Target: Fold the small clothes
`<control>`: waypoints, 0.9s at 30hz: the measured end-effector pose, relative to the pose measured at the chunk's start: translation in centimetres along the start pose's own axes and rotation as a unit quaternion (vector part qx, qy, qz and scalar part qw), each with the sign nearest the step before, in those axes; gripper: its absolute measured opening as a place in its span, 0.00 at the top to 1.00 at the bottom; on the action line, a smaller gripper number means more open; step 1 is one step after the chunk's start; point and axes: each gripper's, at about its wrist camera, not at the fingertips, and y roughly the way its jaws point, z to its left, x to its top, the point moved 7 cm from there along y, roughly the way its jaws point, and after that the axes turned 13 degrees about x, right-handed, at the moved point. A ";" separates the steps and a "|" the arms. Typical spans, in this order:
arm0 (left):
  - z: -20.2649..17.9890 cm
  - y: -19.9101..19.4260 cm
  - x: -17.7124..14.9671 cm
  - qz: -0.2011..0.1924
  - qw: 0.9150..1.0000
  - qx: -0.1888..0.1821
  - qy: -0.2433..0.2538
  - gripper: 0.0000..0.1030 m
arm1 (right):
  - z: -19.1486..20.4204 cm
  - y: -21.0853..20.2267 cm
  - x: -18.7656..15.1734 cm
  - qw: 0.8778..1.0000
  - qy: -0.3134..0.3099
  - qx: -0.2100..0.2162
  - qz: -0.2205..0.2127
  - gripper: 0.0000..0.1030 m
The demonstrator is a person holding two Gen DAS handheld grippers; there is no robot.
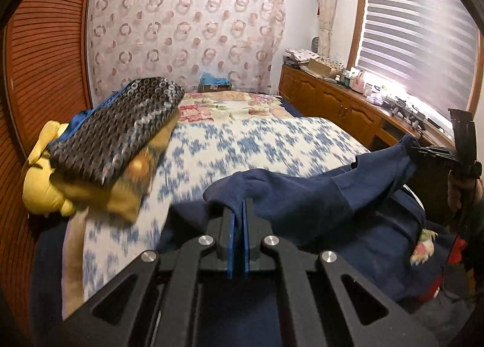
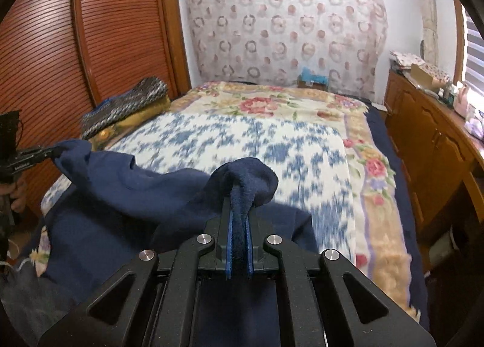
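- The left gripper (image 1: 239,211) has its jaws pressed together on a pinch of a navy blue garment (image 1: 302,196), thin cloth squeezed flat between the blue pads.
- The right gripper (image 2: 239,217) pinches a thicker, fleecy bunch of the same garment, so its jaws stand slightly apart around the wad.
- The garment hangs slung between the two grippers above the near end of the bed; its middle sags, and the lower part appears to drape onto the blue-and-white patterned blanket (image 2: 272,141).
- It looks soft, limp and light, with a fuzzy inner face; it should not slip easily from the pads, but it will bunch and twist wherever it is unsupported.
- The best hold is probably at corners or a hem edge, well apart, so the cloth spreads flat for folding.
- A stack of folded clothes (image 1: 121,135) lies at the bed's left side.
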 end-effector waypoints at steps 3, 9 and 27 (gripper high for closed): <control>-0.1 -2.7 -1.9 0.006 1.000 -0.013 -0.018 0.99 | 1.5 -2.1 -1.7 1.000 0.007 0.005 0.004 0.96; -0.6 -5.1 -5.2 0.022 1.000 -0.006 -0.010 0.99 | 3.4 -4.2 -4.4 1.000 0.007 0.006 0.026 0.96; 0.6 -5.0 -3.9 0.014 1.000 0.014 -0.008 0.53 | 4.2 -5.1 -5.2 0.999 0.000 -0.014 0.036 0.67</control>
